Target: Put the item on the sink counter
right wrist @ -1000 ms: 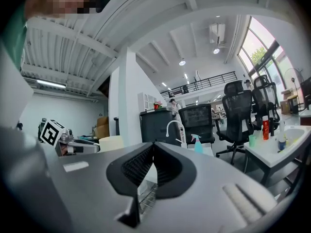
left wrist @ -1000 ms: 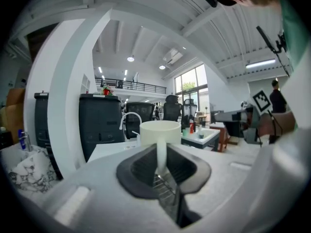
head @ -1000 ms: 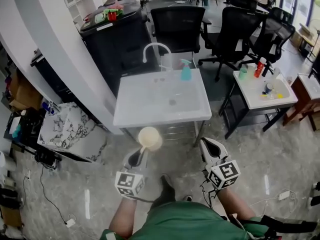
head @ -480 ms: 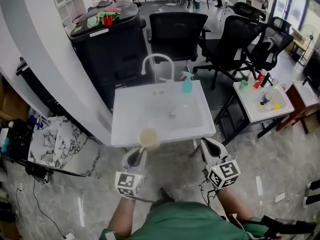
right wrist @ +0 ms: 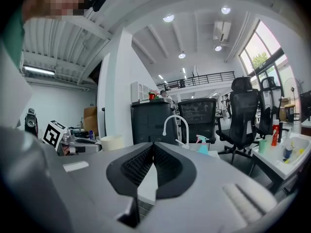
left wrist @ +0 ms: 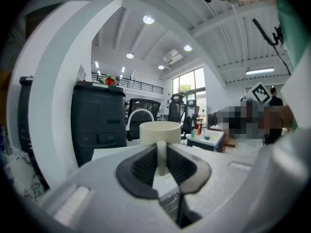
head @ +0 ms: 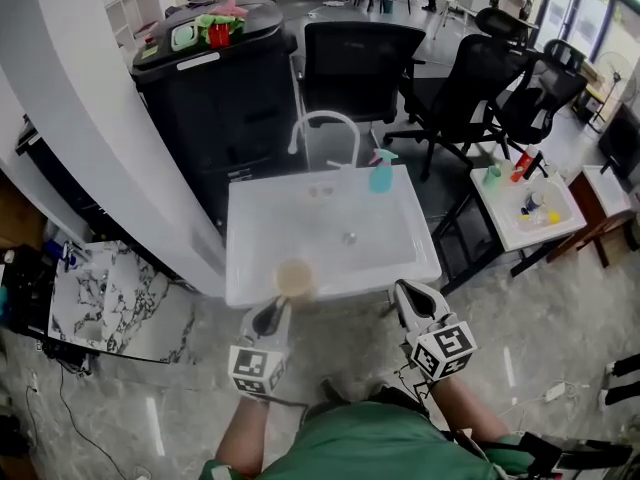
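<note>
1. Pinching the cream cup (head: 294, 277) by its handle, my left gripper (head: 272, 313) keeps narrow jaws on that thin strap, with the cup upright.
2. The cup hangs over the front edge of the white sink counter (head: 400, 258), not set down.
3. My right gripper (head: 408, 295) is pressed together and empty, near that same edge.

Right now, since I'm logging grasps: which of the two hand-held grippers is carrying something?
The left hand-held gripper: its jaws clamp the handle of a cream mug. The right hand-held gripper is shut, with nothing between its jaws.
</note>
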Demonstrator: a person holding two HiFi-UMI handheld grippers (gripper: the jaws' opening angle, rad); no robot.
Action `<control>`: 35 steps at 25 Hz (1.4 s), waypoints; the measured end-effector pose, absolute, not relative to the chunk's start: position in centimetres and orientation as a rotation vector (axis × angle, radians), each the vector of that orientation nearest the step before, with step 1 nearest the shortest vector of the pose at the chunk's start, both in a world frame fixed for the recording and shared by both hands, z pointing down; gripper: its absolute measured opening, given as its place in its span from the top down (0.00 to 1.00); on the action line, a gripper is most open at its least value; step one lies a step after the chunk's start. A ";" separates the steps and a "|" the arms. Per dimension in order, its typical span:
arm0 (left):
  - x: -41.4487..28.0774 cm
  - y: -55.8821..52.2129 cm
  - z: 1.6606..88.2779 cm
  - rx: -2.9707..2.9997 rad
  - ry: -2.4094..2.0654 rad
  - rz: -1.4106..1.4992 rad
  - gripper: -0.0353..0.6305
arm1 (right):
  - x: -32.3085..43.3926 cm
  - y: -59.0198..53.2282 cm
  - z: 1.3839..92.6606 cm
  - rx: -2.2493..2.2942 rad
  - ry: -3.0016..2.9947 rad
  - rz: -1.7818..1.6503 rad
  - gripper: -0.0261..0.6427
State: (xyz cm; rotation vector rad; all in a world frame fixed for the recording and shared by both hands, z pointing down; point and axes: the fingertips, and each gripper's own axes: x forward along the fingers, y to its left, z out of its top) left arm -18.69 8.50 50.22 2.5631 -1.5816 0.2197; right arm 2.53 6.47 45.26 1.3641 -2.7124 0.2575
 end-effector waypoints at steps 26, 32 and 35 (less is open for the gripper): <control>-19.4 -6.8 49.4 2.468 -1.744 0.273 0.89 | 1.8 -11.5 46.8 1.229 -2.809 0.346 0.96; -16.8 -12.8 49.7 2.441 -1.764 0.295 0.89 | 5.0 -17.8 47.9 1.231 -2.803 0.398 0.96; -15.8 -14.9 49.8 2.426 -1.775 0.313 0.89 | 6.0 -20.2 48.4 1.218 -2.808 0.420 0.96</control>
